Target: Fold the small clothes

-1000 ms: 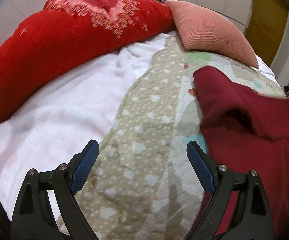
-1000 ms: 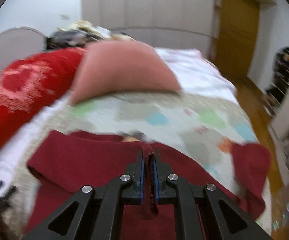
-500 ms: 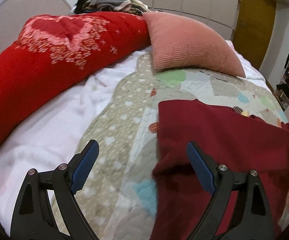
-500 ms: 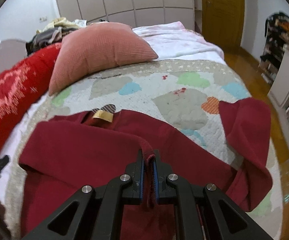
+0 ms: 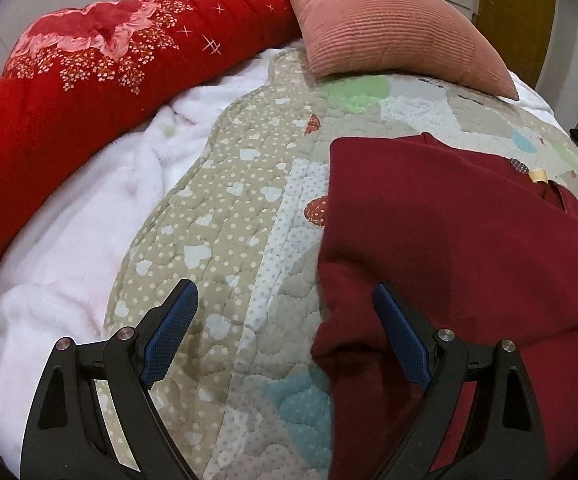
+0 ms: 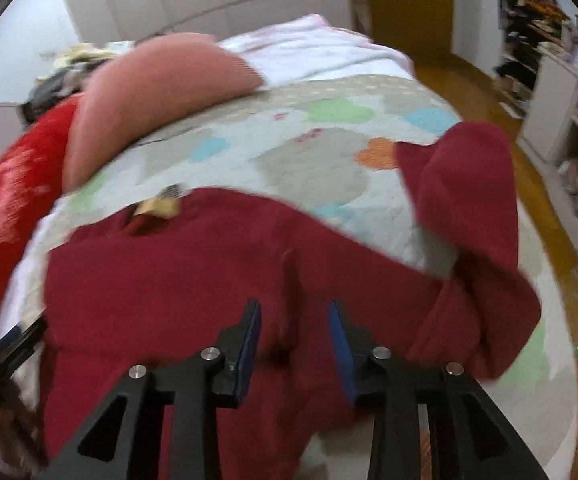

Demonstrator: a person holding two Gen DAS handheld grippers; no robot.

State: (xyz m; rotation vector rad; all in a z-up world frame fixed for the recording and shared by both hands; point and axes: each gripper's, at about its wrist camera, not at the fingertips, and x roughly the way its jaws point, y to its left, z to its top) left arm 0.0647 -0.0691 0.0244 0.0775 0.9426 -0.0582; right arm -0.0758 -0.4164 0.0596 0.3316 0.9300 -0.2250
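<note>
The right hand-held gripper [image 6: 295,344] hovers with its blue-padded jaws parted on either side of a raised pinch of cloth, gripping nothing; the dark red knitted sweater [image 6: 217,280] lies directly beneath and ahead of it, spread across the bed's heart-patterned patchwork quilt [image 6: 329,136], its body running from 9 to 3 o'clock across the view, the neckline with its tan label [image 6: 157,206] out at 11 o'clock; one sleeve [image 6: 465,184] stands rumpled at 2 o'clock, unfolded and near the quilt's far edge. The left hand-held gripper [image 5: 285,336] is spread wide and empty over bare quilt [image 5: 217,216]; the sweater's [image 5: 449,240] left edge falls at its 1 o'clock, the right blue pad [image 5: 399,340] already overlapping the hem, so this arm looks the nearer to that side, while the right arm appears nearer the loose sleeve; the next fold probably turns on carrying that sleeve in from 2 o'clock toward the body's middle. Beyond, at 12 o'clock, rest a salmon ribbed cushion [image 5: 393,24] and a bright red flowered duvet [image 5: 89,76] on a white fleece blanket [image 5: 89,232].
</note>
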